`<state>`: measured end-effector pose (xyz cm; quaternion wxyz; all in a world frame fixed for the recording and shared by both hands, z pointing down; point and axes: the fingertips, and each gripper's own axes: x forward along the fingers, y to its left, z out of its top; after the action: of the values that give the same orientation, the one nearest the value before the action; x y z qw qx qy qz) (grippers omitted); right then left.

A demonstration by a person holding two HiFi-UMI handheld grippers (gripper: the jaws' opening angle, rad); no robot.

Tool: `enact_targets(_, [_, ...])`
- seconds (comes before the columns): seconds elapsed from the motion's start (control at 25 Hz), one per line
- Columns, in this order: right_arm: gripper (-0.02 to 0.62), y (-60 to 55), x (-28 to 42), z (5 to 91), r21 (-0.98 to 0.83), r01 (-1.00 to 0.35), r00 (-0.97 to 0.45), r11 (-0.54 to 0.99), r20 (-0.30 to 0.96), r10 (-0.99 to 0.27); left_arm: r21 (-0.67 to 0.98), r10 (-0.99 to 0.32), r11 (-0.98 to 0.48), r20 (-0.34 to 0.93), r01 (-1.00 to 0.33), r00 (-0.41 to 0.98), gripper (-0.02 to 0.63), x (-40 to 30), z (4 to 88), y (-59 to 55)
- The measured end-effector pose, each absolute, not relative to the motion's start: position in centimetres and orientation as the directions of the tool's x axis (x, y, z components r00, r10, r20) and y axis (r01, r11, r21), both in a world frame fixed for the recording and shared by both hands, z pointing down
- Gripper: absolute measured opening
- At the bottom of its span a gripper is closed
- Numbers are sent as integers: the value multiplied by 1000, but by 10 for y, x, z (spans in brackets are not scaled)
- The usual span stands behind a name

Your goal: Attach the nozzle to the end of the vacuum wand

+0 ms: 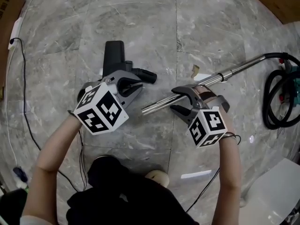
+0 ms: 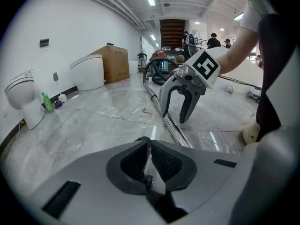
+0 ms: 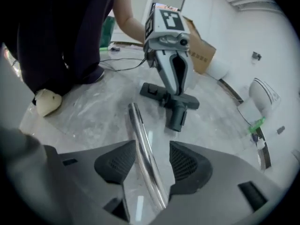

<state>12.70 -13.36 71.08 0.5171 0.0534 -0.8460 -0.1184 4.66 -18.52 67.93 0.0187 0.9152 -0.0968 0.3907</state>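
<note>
The black floor nozzle (image 1: 116,55) lies on the grey marble floor, its neck pointing right. My left gripper (image 1: 138,85) hovers just over that neck, jaws shut with nothing between them; its own view shows the pads (image 2: 161,161) meeting. The chrome wand (image 1: 225,76) lies slanted on the floor, its free end (image 1: 144,110) toward the nozzle. My right gripper (image 1: 174,100) stands open astride the wand near that end. In the right gripper view the wand (image 3: 140,135) runs between the spread pads, and the nozzle (image 3: 176,104) lies beyond, under the left gripper (image 3: 174,90).
A black hose (image 1: 279,97) coils at the right, joined to the wand's far end. A thin cable (image 1: 23,102) trails along the left. A cardboard box (image 2: 115,62), two toilets (image 2: 89,71) and the vacuum canister (image 2: 159,62) stand farther off. The person's shoe (image 1: 157,176) is near.
</note>
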Motion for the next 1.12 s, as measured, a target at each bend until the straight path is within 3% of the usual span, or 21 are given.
enact_targets(0.2, [212,-129,128,743,195,236,-290,952,949,-122,-19,-176,-973,708,-231,684,12,34,681,-175])
enact_targets(0.44, [195,-122,115,770,162,309,-217,937,971,-96,-35,-202,-967,715,-254,669,12,18,686,-169])
enact_targets(0.52, [166,-119,115,770,156,296,-228,942,970,-88,-37,-206,-965,718,-260,664,12,14,688,-170])
enact_targets(0.8, [158,-117,115,769,221,317,-247,922,958,-144,-25,-226,-955,710,-297,667,23,14,690,-183])
enact_targets(0.96, [158,-127,116,757,263,297,-278,918,944,-181,-56,-219,-962,741,-266,635,187,15,690,-193])
enact_targets(1.12, [158,-136,124,730,283,270,-312,920,930,-194,-167,-231,-972,804,-166,547,243,19,699,-204])
